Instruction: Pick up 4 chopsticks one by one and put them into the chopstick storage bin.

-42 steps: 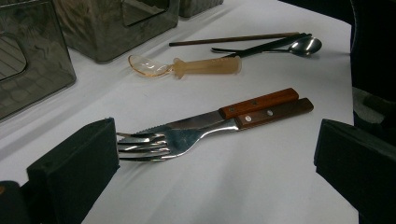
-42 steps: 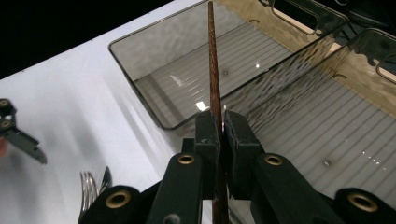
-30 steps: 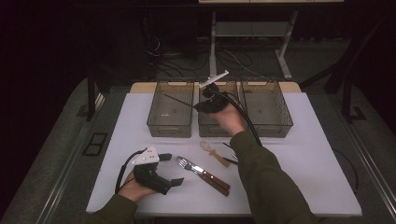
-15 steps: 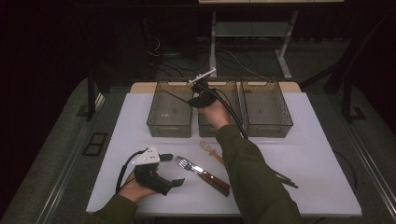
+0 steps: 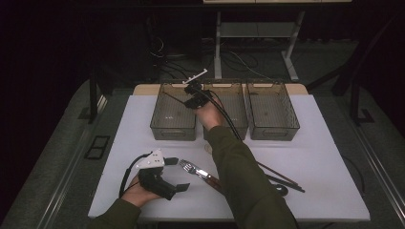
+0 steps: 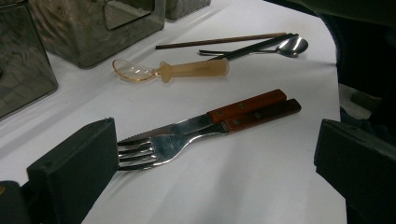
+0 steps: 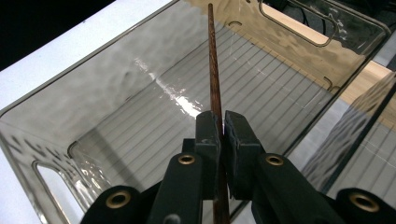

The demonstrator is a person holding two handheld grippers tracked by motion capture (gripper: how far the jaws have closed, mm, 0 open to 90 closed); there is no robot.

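My right gripper [image 7: 220, 123] is shut on a thin brown chopstick [image 7: 214, 60], whose far end points down into the left clear bin [image 7: 93, 93]. From above, that gripper [image 5: 193, 95] hovers over the left bin [image 5: 173, 129] at its right rim. Near the table's front left, my left gripper [image 5: 177, 174] rests open in the person's hand. Its jaws stand wide apart in the left gripper view [image 6: 215, 158], either side of a steel fork [image 6: 154, 147] and a wooden-handled knife [image 6: 243, 107] lying together, touching neither.
A middle bin [image 5: 239, 129] and a right bin [image 5: 274, 131] stand beside the left one. An amber plastic spoon [image 6: 187, 71], another brown chopstick [image 6: 219, 41], dark chopsticks and a metal spoon [image 6: 292, 45] lie on the white table.
My right gripper has carried the chopstick leftward and slightly down, from above the middle bin to over the left bin. The left gripper has stayed put.
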